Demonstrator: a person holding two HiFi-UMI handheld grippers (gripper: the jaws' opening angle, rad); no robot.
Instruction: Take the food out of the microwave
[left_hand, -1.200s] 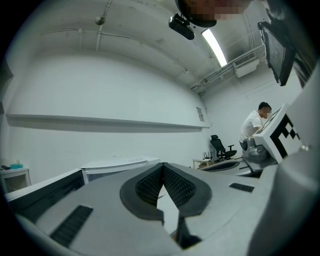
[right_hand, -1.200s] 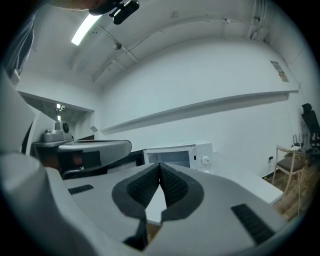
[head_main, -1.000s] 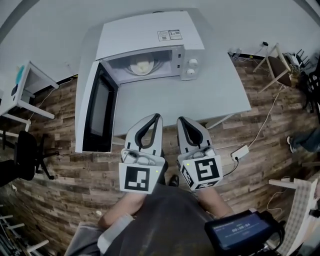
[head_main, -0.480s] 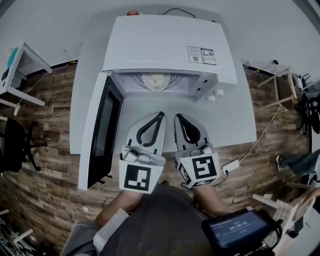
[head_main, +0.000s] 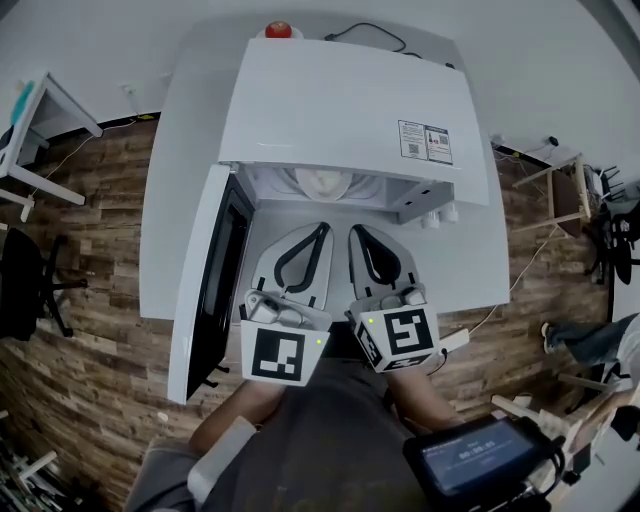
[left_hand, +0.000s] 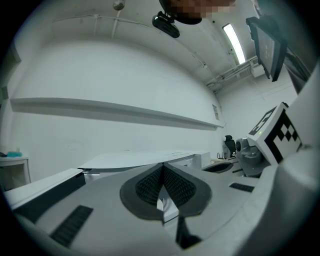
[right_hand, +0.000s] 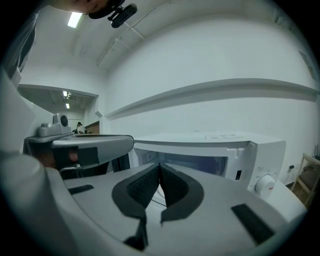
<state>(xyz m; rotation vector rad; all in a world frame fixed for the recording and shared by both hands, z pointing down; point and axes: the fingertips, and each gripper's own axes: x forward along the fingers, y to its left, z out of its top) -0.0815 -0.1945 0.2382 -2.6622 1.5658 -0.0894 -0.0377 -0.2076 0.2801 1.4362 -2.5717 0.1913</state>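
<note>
The left gripper (head_main: 321, 228) and the right gripper (head_main: 357, 231) lie side by side, near each other, both pointing at the microwave's open front. In each gripper view the jaws are pressed together at the tips, with nothing pinched in the left gripper (left_hand: 162, 165) or the right gripper (right_hand: 160, 165).

Just left of the left gripper the microwave door (head_main: 205, 290) stands swung out towards the near side, its dark window facing the grippers. A strip of the white table (head_main: 180, 200) lies between the tips and the cavity mouth. To the right of the right gripper are the control knobs (head_main: 440, 214) on the front panel.

The food (head_main: 325, 183), a pale mound on a round dish, sits inside the microwave (head_main: 340, 110), at the middle of the cavity. It is beyond both tips and apart from them, straight ahead of the left gripper and slightly left of the right one.

Behind the microwave, at the table's far edge, are a red object (head_main: 278, 30) and a black cable (head_main: 365, 30). Wooden floor (head_main: 90, 230) surrounds the table.
</note>
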